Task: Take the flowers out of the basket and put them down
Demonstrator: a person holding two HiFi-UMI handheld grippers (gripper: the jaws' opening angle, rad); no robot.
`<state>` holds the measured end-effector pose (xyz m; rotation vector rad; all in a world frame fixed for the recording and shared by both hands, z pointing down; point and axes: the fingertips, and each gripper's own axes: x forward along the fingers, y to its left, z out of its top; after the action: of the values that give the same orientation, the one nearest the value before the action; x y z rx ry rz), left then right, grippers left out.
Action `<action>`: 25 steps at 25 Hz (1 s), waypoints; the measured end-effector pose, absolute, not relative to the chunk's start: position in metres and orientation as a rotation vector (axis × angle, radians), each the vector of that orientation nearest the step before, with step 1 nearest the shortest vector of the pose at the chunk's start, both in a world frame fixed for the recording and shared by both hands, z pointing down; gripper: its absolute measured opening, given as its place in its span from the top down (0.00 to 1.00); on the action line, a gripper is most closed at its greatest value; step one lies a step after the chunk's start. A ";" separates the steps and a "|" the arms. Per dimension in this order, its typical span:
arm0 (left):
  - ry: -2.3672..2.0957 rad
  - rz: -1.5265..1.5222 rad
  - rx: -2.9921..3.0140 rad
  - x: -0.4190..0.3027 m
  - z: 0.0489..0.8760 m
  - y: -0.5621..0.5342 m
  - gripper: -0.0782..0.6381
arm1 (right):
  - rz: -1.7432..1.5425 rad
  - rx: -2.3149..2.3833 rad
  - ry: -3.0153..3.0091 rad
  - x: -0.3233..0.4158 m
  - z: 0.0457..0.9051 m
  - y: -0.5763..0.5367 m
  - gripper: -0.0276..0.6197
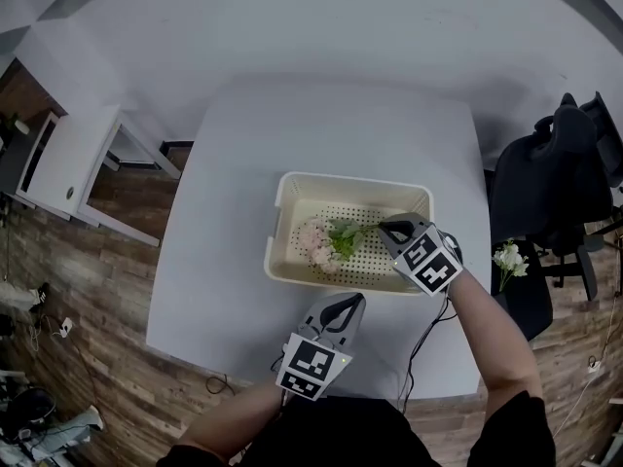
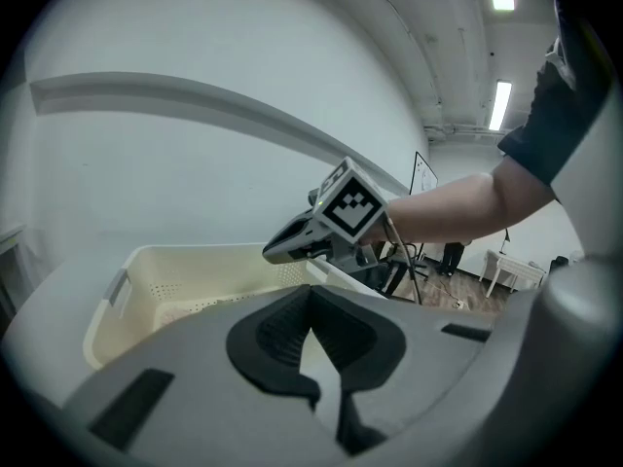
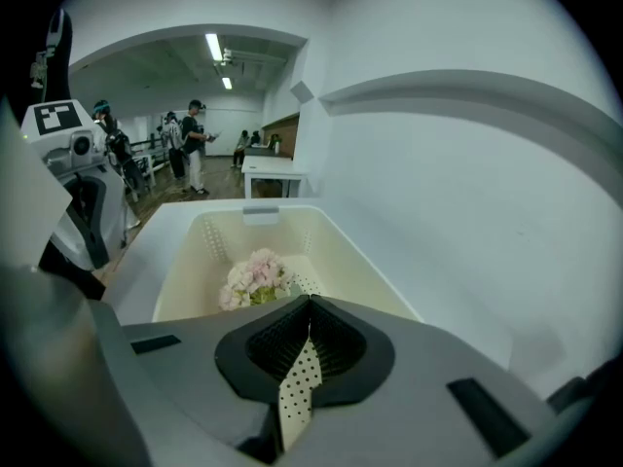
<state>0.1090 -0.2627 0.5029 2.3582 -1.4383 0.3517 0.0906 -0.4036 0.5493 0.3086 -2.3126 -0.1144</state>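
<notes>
Pink flowers (image 1: 321, 244) lie on the floor of the cream basket (image 1: 352, 180), left of its centre. The right gripper (image 1: 386, 228) hangs over the basket's right side with its jaws closed together and empty. The left gripper (image 1: 348, 305), likewise closed on nothing, is just outside the basket's near wall.

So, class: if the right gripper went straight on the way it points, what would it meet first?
Probably the flowers lying in the basket, just ahead of the right gripper; depth is unclear, so maybe the basket's floor.
</notes>
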 end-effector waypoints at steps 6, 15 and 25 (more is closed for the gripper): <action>-1.368 0.394 2.386 0.123 0.510 -0.260 0.88 | -0.146 0.123 -2.140 0.092 0.597 -0.417 0.91; -1.379 0.380 2.356 0.119 0.514 -0.254 0.88 | -0.319 -0.149 -1.890 0.086 0.639 -0.416 0.75; -1.443 0.366 2.291 0.095 0.516 -0.241 0.88 | -0.464 -0.272 -1.695 0.078 0.694 -0.428 0.75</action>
<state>0.0948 -0.2412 0.5159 2.2905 -1.4426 0.3661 0.0777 -0.4278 0.6940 -0.2720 -1.6949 -0.4643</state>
